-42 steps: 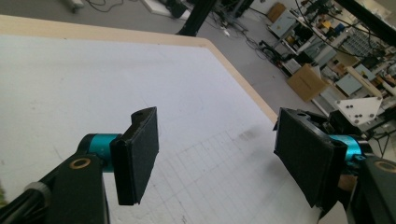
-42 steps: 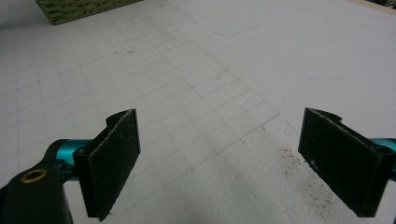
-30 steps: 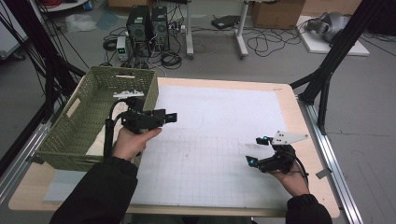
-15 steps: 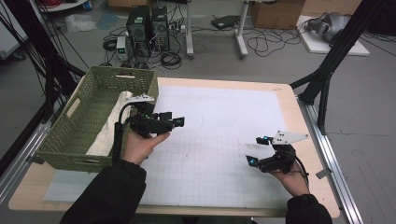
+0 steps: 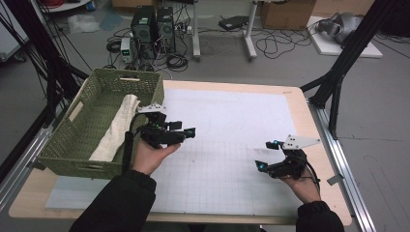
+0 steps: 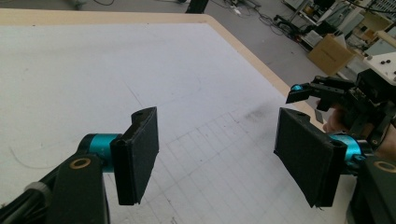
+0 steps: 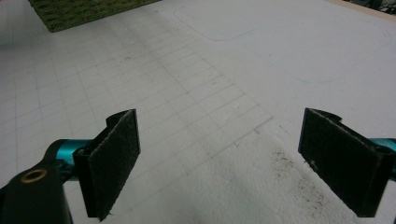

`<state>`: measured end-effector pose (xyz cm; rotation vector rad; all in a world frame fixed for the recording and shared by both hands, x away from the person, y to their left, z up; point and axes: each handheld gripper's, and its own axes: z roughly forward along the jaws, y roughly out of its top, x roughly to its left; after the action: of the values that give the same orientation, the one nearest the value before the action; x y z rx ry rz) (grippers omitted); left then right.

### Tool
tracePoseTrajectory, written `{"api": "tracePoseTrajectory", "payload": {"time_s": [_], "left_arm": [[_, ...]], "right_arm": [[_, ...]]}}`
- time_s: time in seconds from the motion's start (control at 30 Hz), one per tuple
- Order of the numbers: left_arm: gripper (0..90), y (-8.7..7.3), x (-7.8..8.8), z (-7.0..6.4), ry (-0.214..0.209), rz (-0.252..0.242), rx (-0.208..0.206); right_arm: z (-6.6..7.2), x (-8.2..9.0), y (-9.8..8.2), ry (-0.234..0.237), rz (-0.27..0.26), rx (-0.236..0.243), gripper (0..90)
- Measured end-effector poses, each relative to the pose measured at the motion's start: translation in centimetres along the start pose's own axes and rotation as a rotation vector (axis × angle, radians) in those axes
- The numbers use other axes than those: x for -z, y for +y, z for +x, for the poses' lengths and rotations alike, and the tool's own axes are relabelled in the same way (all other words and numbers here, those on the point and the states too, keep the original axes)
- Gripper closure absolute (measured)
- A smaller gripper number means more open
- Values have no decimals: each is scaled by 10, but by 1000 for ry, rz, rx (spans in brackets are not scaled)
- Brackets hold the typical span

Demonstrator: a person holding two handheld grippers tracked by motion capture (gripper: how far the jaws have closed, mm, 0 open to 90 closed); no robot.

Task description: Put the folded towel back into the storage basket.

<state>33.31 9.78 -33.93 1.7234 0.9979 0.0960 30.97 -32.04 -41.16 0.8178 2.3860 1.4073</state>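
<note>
Work in hand: a folded cream towel (image 5: pixel 117 129) lies inside the green woven basket (image 5: pixel 87 159), which sits on the left part of the table (image 5: pixel 290 94).
Done so far, as I judge it: the towel is fully in the basket and neither hand-held gripper has hold of it, so the putting-away looks finished.
Left to do, as I judge it: little or nothing with the towel; the white gridded mat (image 5: pixel 232 140) carries no other item to pick up.
Towel position: along the right-hand inner wall of the basket, just beside the left hand-held gripper but apart from it.
Towel long axis: it runs from the basket's near wall to its far one, tilted a little rightward at the far end in the high view.
Towel lie: flat and slack, with a few soft folds; which end is the folded edge is too small to tell.
Left hand-held gripper (image 5: pixel 189 131): over the mat just right of the basket, pointing to the right toward the table's middle; its jaws stand wide apart with nothing between them, and its own view shows bare mat between the pads (image 6: pixel 140 156).
Right hand-held gripper (image 5: pixel 265 155): near the table's right front edge, well apart from the basket, pointing left; jaws wide apart and empty, bare mat between the pads (image 7: pixel 114 158).
Mat: a dark smudge (image 7: pixel 289 172) marks it ahead of the right hand-held gripper.
</note>
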Motion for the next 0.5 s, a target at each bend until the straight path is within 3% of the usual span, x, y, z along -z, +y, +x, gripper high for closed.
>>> {"api": "tracePoseTrajectory", "payload": {"time_s": [0.5], "left_arm": [[306, -17, -2, -2, 3, 28, -26]], "right_arm": [[1, -1, 2, 4, -3, 6, 120]]}}
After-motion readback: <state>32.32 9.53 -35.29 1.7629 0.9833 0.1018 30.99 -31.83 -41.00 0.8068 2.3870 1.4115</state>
